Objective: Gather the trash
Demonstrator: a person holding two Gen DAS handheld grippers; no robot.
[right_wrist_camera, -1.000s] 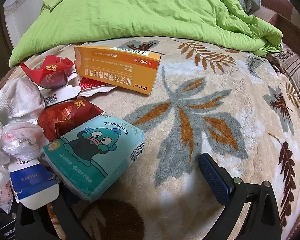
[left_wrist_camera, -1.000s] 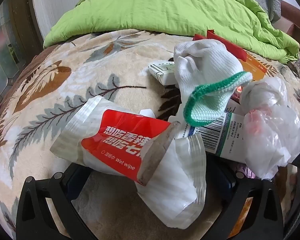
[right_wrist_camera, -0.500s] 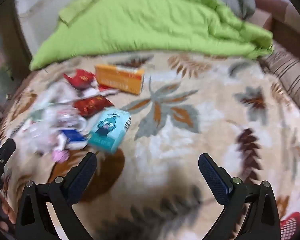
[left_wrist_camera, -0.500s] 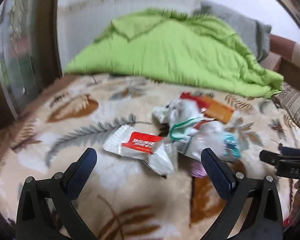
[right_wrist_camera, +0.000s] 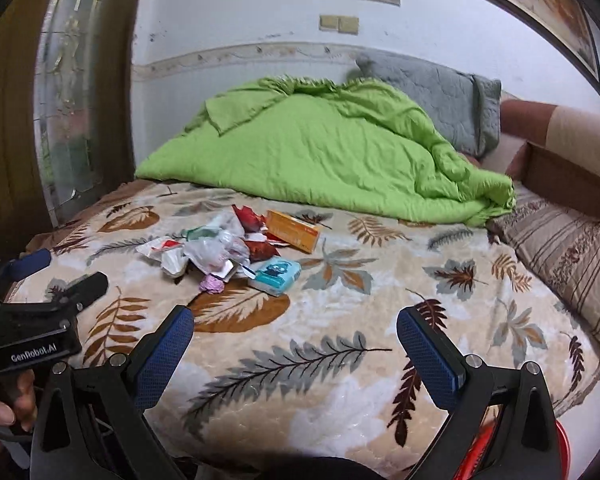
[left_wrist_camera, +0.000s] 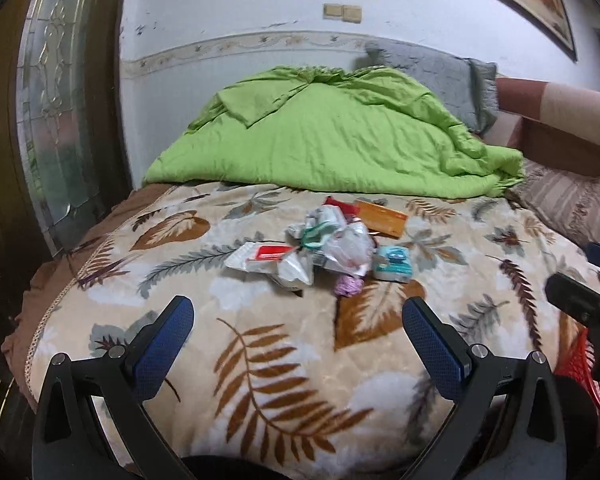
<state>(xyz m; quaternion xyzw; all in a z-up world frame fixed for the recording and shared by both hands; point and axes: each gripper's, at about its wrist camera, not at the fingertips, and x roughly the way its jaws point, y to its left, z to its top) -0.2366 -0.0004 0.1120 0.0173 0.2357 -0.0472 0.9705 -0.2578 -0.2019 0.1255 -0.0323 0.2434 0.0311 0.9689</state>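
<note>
On the leaf-patterned blanket [left_wrist_camera: 284, 360] of the bed, near its middle and well short of the green quilt [left_wrist_camera: 332, 136], lay the trash pile [left_wrist_camera: 324, 248]. Both grippers were held back from it, near the bed's front edge: the left gripper [left_wrist_camera: 298, 336] and the right gripper [right_wrist_camera: 296, 340] each had fingers spread wide and grasped nothing.

The pile's members touched or overlapped. A red-and-white wet-wipe sachet [left_wrist_camera: 266, 256] lay at its left; crumpled clear plastic [left_wrist_camera: 350, 248] sat in the centre; a teal tissue pack [right_wrist_camera: 275, 275] lay at its right, with a small purple wad [right_wrist_camera: 212, 284] just before it. An orange carton [right_wrist_camera: 294, 230] and a red wrapper [right_wrist_camera: 249, 216] lay behind.

All items appeared light. The films and sachet would probably crumple and slip, so a pinch across a bunched fold should hold best. The carton looked stiff enough to be taken across its narrow faces; the tissue pack would likely yield under pressure. A red basket [right_wrist_camera: 480, 452], partly hidden at the bed's near edge, may have been the receptacle.
</note>
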